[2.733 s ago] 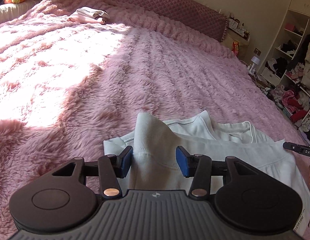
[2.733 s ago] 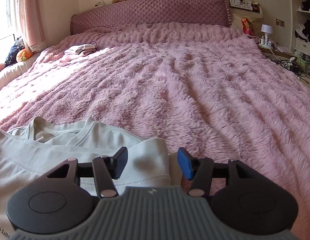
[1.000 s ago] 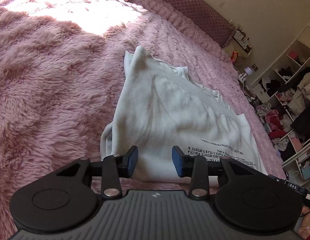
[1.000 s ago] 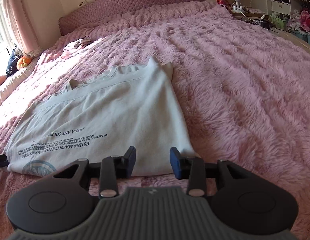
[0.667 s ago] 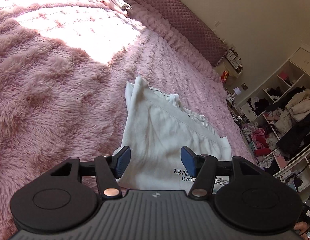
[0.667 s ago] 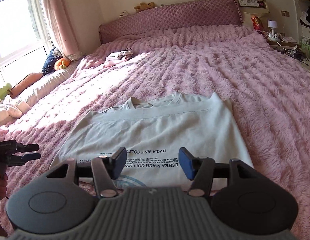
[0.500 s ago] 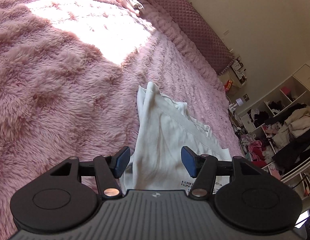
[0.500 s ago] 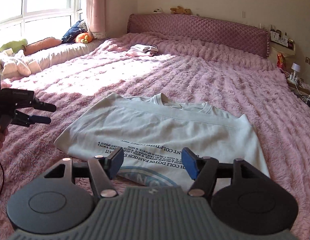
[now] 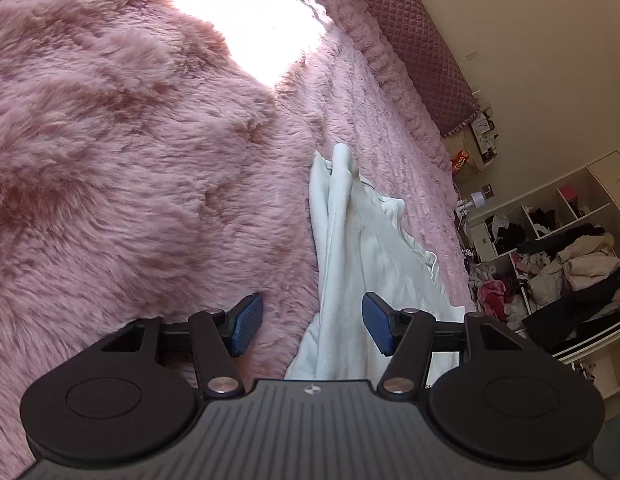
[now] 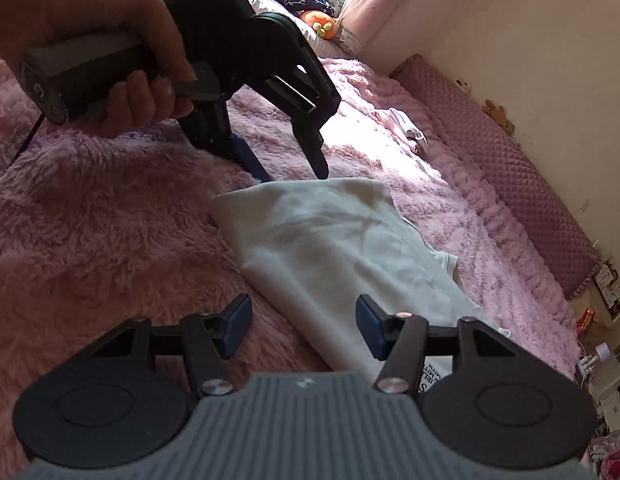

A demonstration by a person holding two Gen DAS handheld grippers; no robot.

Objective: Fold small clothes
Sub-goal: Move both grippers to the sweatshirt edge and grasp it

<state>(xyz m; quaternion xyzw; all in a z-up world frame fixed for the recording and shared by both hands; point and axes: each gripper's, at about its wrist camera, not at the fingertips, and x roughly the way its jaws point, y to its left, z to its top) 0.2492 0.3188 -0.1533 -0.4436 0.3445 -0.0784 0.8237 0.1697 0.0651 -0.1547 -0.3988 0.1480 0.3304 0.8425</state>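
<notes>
A pale white T-shirt (image 9: pixel 350 264) lies partly folded on the pink furry bedspread (image 9: pixel 129 140). It also shows in the right wrist view (image 10: pixel 334 248), with printed text at its near end. My left gripper (image 9: pixel 312 324) is open and empty, its jaws straddling the shirt's left edge. It also shows in the right wrist view (image 10: pixel 293 168), held in a hand, fingertips just at the shirt's far corner. My right gripper (image 10: pixel 303 330) is open and empty, above the shirt's near edge.
A small pile of folded clothes (image 10: pixel 406 128) lies far up the bed near the quilted headboard (image 10: pixel 522 184). Cluttered shelves with clothes (image 9: pixel 558 256) stand to the right of the bed. Pillows and an orange plush toy (image 10: pixel 320 20) lie by the window.
Both grippers have swung round to the shirt's left side. The left gripper has dropped low at the shirt's edge, and the right gripper now looks along the shirt towards it. Both stay open.
</notes>
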